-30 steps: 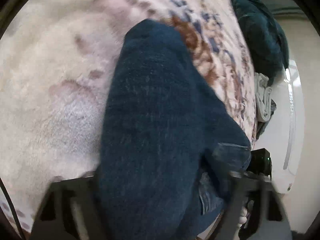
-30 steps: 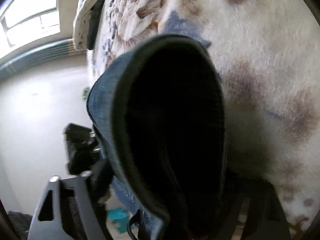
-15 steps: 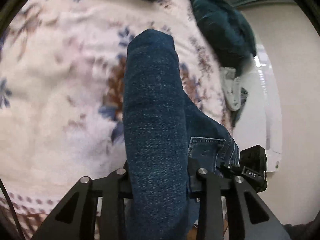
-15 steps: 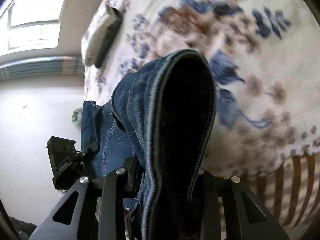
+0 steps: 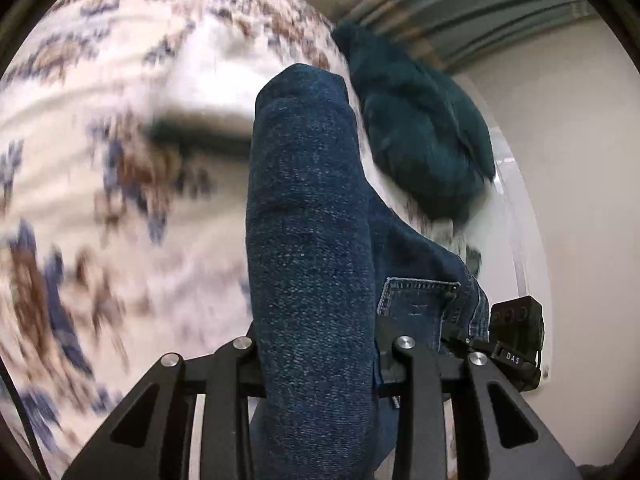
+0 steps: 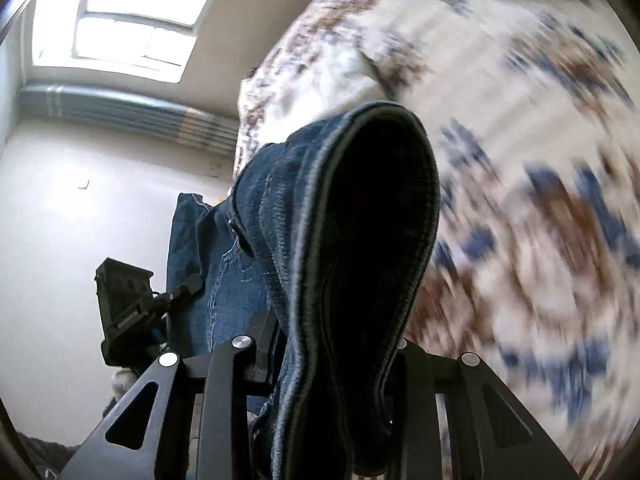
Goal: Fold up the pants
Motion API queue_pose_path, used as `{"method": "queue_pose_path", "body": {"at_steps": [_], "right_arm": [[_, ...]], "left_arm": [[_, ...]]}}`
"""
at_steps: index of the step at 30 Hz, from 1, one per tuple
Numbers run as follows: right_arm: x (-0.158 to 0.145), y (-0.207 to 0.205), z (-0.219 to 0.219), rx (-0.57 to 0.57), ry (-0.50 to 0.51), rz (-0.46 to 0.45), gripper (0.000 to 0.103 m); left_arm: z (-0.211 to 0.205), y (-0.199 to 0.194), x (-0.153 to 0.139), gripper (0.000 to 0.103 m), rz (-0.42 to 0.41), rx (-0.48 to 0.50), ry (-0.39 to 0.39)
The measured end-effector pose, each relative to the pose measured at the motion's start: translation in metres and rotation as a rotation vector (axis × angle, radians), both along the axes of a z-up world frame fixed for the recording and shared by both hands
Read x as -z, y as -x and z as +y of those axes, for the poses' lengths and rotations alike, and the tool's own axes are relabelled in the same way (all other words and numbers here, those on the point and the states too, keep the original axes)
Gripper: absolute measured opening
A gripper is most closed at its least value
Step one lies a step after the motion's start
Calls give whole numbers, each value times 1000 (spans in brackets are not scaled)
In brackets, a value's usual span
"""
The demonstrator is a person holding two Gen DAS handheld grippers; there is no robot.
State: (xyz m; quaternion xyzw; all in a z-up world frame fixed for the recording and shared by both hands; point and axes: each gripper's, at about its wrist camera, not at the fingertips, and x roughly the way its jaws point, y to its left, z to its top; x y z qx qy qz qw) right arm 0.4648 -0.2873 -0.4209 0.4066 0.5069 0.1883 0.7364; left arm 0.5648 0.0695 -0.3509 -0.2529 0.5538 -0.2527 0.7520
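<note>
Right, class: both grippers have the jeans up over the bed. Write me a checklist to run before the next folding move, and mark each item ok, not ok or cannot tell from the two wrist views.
1. Left gripper clamped on the jeans: ok, denim fills the gap between its fingers.
2. Right gripper clamped on the jeans: ok, the seamed edge bulges up between its fingers.
3. Jeans lifted clear of the floral bedspread: cannot tell, the lower part is hidden.
4. Legs hanging straight and aligned: cannot tell.
5. Landing area free: not ok; a dark teal garment lies on the bed near the jeans.
6. Sharp view of the bed: not ok, blurred.
</note>
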Motion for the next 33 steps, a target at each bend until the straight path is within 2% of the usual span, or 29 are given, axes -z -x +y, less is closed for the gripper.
{"method": "queue_pose_path", "body": {"at_steps": [4, 7, 8, 12, 17, 20, 24, 27, 31, 33], "right_arm": [[-3, -116, 11, -26, -9, -52, 32], [7, -197, 23, -37, -22, -70, 32], [11, -232, 25, -39, -26, -73, 32], [30, -322, 37, -63, -19, -72, 32], [83, -401, 49, -84, -9, -14, 32], [107, -425, 51, -78, -15, 15, 32], [123, -435, 51, -112, -14, 26, 32], [127, -425, 50, -118, -17, 32, 32], [133, -407, 42, -64, -51, 33, 32], [137, -401, 37, -50, -75, 40, 32]], "left_arm": [[12, -83, -7, 29, -59, -24, -16], [20, -156, 2, 29, -99, -50, -29], [23, -170, 6, 29, -103, -56, -31], [40, -251, 44, 29, -96, -91, -25], [58, -305, 104, 29, -28, -139, 1], [69, -318, 139, 30, 40, -161, 13], [72, -322, 157, 38, 53, -125, -25], [67, -324, 159, 40, 73, -111, -56], [52, -322, 141, 41, 44, -76, -119], [50, -321, 143, 41, 52, -60, -132]]}}
